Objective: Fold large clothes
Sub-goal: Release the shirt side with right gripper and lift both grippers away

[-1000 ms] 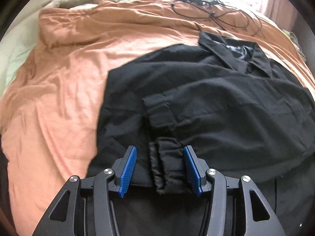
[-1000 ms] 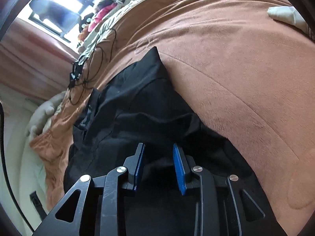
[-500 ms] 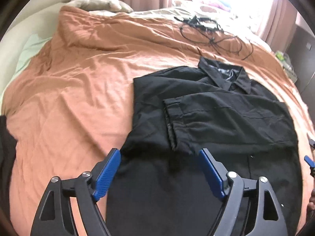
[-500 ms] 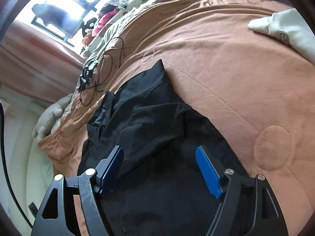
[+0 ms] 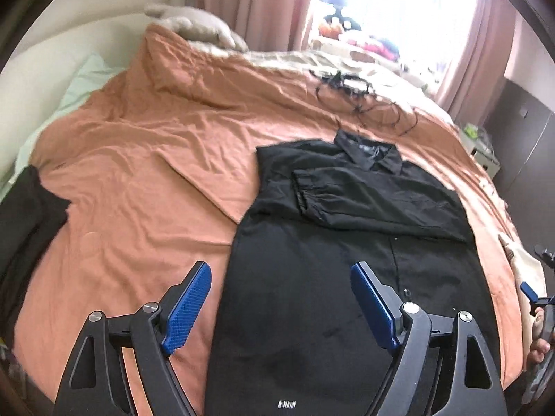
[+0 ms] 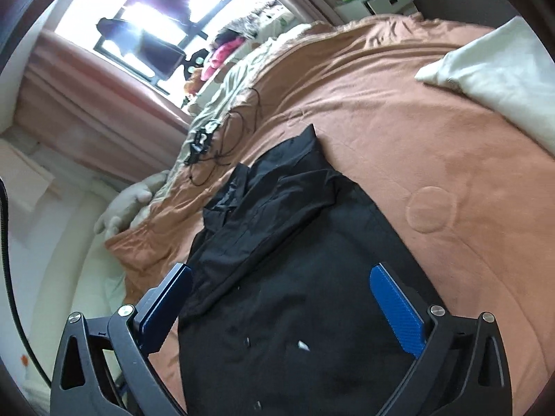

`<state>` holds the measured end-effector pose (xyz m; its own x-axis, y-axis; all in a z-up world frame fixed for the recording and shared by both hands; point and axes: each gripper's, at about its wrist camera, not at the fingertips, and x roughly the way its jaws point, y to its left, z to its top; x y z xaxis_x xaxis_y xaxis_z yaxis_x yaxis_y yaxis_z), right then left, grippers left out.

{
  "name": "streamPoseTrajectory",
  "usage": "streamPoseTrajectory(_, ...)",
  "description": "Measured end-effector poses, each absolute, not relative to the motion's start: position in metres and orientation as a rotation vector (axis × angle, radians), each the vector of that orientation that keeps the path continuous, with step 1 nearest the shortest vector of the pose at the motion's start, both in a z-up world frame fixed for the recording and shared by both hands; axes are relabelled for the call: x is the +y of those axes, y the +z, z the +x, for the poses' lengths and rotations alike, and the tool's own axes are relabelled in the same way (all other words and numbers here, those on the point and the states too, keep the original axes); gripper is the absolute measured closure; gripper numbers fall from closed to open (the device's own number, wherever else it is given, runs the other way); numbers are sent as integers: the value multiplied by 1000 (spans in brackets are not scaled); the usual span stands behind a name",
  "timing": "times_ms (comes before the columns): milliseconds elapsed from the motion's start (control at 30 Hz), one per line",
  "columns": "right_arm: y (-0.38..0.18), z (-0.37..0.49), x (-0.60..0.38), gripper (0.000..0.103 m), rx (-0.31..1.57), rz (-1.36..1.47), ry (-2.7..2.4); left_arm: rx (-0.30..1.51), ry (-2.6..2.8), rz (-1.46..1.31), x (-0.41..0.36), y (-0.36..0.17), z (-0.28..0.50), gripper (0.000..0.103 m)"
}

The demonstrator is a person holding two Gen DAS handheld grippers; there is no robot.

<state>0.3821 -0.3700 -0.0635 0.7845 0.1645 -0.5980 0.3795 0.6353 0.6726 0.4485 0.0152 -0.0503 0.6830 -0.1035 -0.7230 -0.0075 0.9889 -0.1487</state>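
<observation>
A: Which step is this?

B: By my reading, the gap between folds. The shirt (image 5: pixel 347 242) lies flat on the blanket (image 5: pixel 138 173), collar (image 5: pixel 367 154) at its far end, and one sleeve (image 5: pixel 364 201) lies across the chest ahead of the left gripper (image 5: pixel 281 305). Neither tool holds any cloth.

A: And the jaws?

B: The left gripper's stand wide apart, nothing between them, only shirt below. The right gripper (image 6: pixel 288 312) has its jaws opening, also empty; the shirt's lower half shows under them.

A: What does the next move call for?

B: Probably folding the body. The hem is nearest both tools, below the fingers, so each would have to drop to a near corner, pinch one or both layers cleanly, and carry it toward the collar without dragging the sleeve off.

A: How are the hands posed?

B: Both hover above the bed, tilted downward at the shirt. The left one sits over the shirt's left edge, the right one over its right side; the right gripper's tip shows at the left view's right rim.
</observation>
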Motion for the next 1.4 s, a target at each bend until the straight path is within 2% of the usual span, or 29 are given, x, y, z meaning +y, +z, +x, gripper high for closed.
streamPoseTrajectory(267,-60,294,-367,0,625,878,-171,749,-28,-153,33,-36,374,19)
streamPoseTrajectory(567,-59,220,-367,0,625,821,-148,779,-40,-163,48,-42,306,19)
streamPoseTrajectory(800,-65,173,-368,0,650,751,-133,767,-47,-218,58,-51,252,1)
streamPoseTrajectory(1400,-101,88,-372,0,692,748,-92,768,-62,-341,84,-82,148,1)
